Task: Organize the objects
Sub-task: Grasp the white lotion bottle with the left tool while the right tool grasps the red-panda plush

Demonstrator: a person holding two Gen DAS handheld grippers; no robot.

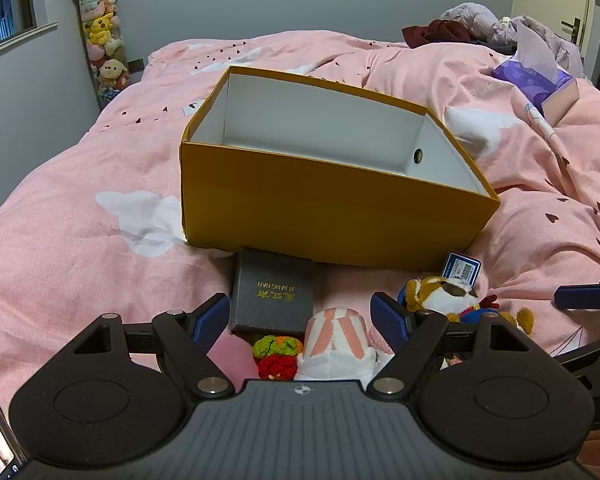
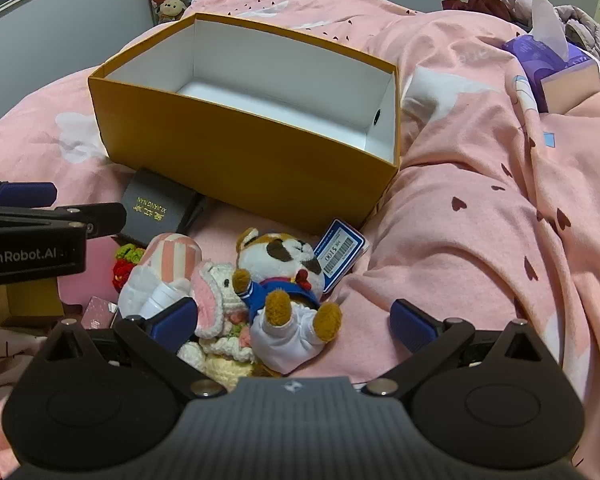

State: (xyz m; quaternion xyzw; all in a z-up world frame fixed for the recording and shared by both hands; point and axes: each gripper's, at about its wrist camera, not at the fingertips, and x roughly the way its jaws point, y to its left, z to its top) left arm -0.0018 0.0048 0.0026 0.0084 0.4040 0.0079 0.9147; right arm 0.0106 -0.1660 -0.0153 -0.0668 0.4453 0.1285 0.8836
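The left tool (image 1: 302,318) hangs low over the bed with its blue pads spread wide and nothing between them. Just ahead of its tips lie a pink-and-white striped plush (image 1: 336,332), a small red and green crocheted piece (image 1: 276,356), and a dark grey gift box (image 1: 272,294) with gold lettering that sits against the front wall of the orange shoebox (image 1: 320,216).

The right tool (image 2: 294,322) is likewise spread open and holds nothing. Between and just beyond its pads lie a brown-and-white plush dog in a blue and white outfit (image 2: 284,276) and, touching it on the left, a white crocheted bunny with pink ears (image 2: 216,300). A blue barcode tag (image 2: 340,254) leans beside the dog's head, near the shoebox corner.

The shoebox stands lidless on the pink duvet (image 2: 460,220), its white inside bare. Farther right, a purple tissue box (image 2: 556,68) rests on the rumpled duvet. Stacked plush toys (image 1: 100,40) stand by the far wall.
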